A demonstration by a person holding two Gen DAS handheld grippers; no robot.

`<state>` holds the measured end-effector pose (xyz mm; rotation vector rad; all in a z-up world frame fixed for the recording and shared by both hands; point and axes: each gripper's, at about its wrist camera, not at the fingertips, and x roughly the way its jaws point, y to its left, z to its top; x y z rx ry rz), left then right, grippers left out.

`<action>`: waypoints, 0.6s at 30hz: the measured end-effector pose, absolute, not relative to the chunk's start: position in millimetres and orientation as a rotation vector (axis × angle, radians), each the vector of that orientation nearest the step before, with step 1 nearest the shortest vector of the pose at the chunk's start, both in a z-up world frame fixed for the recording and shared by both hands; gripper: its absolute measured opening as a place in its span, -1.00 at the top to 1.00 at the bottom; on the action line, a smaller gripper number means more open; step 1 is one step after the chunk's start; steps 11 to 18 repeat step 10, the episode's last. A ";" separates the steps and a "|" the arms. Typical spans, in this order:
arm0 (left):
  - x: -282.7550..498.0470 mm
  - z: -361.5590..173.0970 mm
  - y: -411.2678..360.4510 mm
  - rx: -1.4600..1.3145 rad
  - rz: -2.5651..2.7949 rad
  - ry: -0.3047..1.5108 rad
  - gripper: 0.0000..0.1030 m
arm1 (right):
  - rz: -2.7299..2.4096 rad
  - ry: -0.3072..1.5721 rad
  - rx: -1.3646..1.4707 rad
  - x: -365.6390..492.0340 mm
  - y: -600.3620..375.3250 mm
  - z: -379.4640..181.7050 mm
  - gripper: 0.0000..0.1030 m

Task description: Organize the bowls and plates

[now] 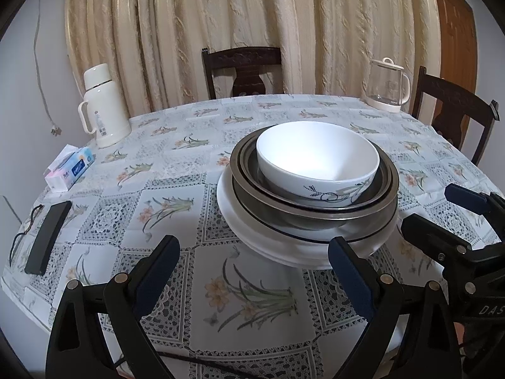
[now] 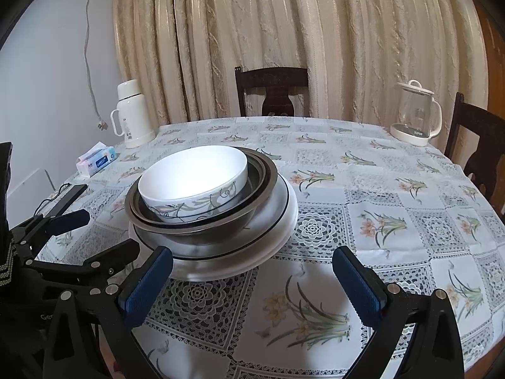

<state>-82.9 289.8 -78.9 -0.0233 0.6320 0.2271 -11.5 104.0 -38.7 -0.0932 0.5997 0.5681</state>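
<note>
Stack item: bowl (image 1: 317,161) nesting in steel bowls (image 1: 312,211) on plates (image 1: 284,252); I am hovering near, left claw (image 1: 252,271) and right claw (image 2: 252,281) gaping empty, judging sorting done, next withdrawing.

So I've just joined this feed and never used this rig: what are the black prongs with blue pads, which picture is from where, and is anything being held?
Those prongs are two hand-held grippers, each carrying a camera looking along its fingers. One picture is from the left gripper, the other from the right gripper; each also glimpses the other at its edge. Both are open and hold nothing. On the table a white patterned bowl sits in nested metal bowls on white plates. Nearby: a thermos, glass kettle, tissue pack and phone.
</note>
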 end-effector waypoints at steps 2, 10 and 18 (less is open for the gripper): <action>-82.3 -81.8 289.5 -0.025 0.224 0.637 -0.86 | 0.568 0.598 -0.095 -11.8 103.8 -39.4 -1.00; -82.6 -83.2 290.3 -0.030 0.220 0.644 -0.86 | 0.564 0.599 -0.113 -12.8 106.6 -41.3 -1.00; -82.6 -83.2 290.3 -0.030 0.220 0.644 -0.86 | 0.564 0.599 -0.113 -12.8 106.6 -41.3 -1.00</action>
